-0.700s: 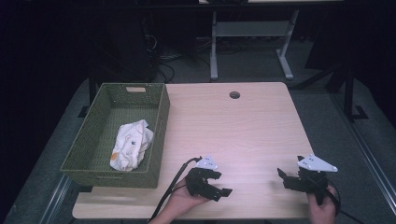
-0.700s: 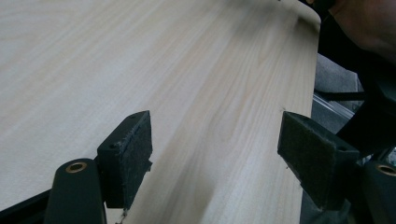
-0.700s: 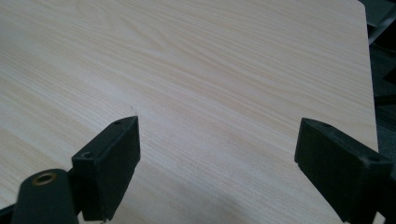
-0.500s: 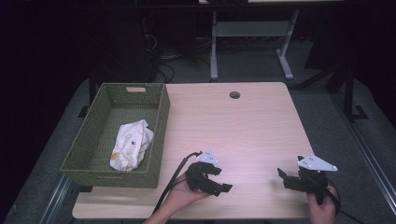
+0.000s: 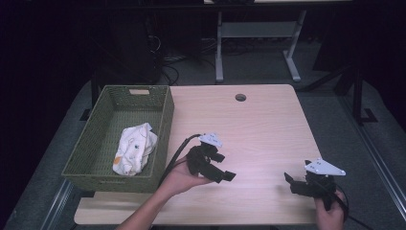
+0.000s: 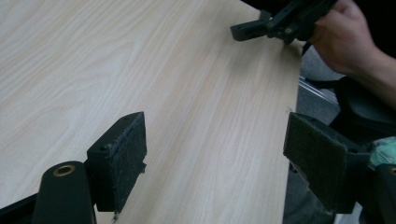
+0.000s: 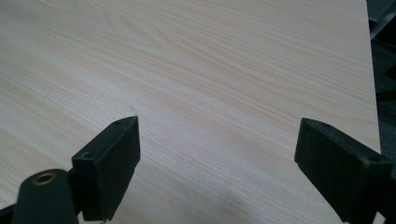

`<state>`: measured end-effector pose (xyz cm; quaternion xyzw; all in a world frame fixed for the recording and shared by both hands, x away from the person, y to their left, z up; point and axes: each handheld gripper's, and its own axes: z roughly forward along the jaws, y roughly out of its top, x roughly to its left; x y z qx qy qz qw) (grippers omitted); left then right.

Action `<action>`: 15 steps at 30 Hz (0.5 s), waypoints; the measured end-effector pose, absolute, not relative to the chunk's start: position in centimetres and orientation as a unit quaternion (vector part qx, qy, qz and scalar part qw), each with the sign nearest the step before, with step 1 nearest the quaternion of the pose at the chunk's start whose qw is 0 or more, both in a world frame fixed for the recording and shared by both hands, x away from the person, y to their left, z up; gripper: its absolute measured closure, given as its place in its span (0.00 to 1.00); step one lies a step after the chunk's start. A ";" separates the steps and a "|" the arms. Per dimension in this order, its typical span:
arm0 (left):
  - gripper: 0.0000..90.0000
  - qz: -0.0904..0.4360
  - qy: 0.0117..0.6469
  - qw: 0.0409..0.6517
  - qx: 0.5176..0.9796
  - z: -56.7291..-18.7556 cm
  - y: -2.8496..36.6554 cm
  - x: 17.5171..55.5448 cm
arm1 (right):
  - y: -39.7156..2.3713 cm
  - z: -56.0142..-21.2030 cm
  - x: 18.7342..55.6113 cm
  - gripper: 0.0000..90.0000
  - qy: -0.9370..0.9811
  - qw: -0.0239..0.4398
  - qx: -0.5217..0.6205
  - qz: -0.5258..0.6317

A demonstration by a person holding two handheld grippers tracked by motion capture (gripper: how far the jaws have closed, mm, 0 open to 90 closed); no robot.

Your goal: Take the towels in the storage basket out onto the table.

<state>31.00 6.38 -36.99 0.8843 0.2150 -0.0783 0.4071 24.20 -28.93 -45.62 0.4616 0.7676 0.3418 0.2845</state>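
The white cloth lies crumpled in the green basket at the table's left, well apart from both tools; the left gripper hangs over bare wood beside the basket, jaws wide and empty, and the right gripper hovers near the front right edge, its 2 jaws also wide and empty. By my reading the cloth is already put away, or a fresh pick has not begun; a next move would call for the left gripper to swing over the basket rim and down onto the cloth.

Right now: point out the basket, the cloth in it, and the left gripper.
basket (image 5: 165, 112): high view, right wall rim.
cloth (image 5: 135, 147): high view, middle of the crumpled bundle.
left gripper (image 5: 229, 176): high view, at its open jaw tips.
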 end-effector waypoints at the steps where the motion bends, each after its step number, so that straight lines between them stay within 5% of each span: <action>1: 0.23 -0.086 0.212 0.407 0.884 -36.5 6.5 31.3 | -28.9 -45.6 24.2 0.15 0.768 0.285 0.461 0.342; 15: 0.20 -0.094 0.234 0.393 0.884 -32.5 9.2 34.1 | -28.9 -45.6 24.2 0.15 0.768 0.285 0.461 0.341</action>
